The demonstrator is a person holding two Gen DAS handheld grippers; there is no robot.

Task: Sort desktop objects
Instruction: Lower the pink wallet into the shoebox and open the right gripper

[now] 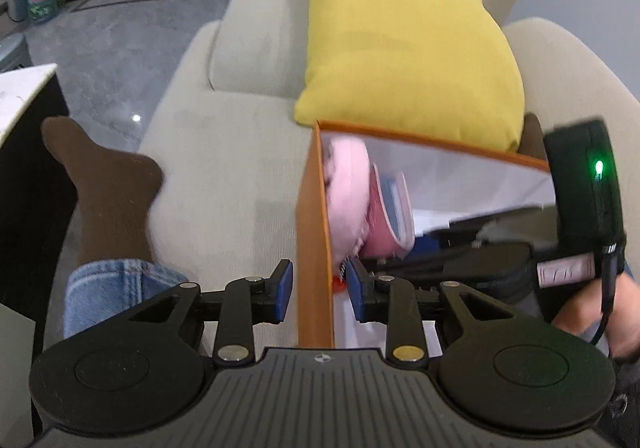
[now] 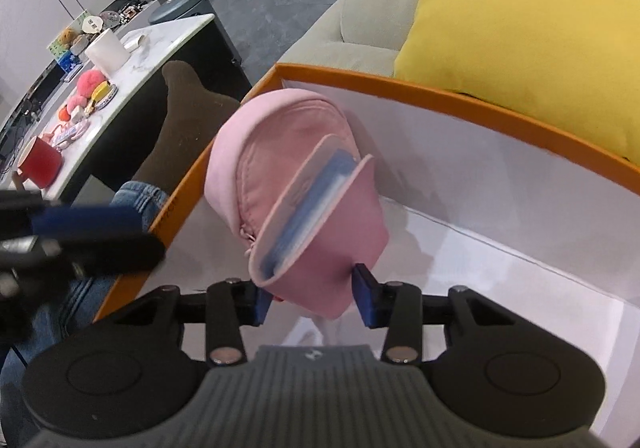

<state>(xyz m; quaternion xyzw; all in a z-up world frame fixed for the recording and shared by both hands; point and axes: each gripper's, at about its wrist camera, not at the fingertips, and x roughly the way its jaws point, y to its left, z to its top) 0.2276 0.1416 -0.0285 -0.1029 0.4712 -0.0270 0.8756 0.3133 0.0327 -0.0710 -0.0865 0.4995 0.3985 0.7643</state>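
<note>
My right gripper (image 2: 314, 298) clamps the lower end of a pink pouch (image 2: 296, 184), holding it above the white inside of an orange box (image 2: 460, 96) on the sofa (image 1: 224, 168). My left gripper (image 1: 319, 290) straddles the box's wall (image 1: 314, 232), fingers apart, not pressing it. A yellow cushion (image 2: 532, 28) leans behind.

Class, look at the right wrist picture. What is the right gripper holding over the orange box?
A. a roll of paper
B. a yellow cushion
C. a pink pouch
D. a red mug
C: the right gripper has its two blue fingers closed against the lower end of the pink pouch, which hangs over the white inside of the orange box.
</note>
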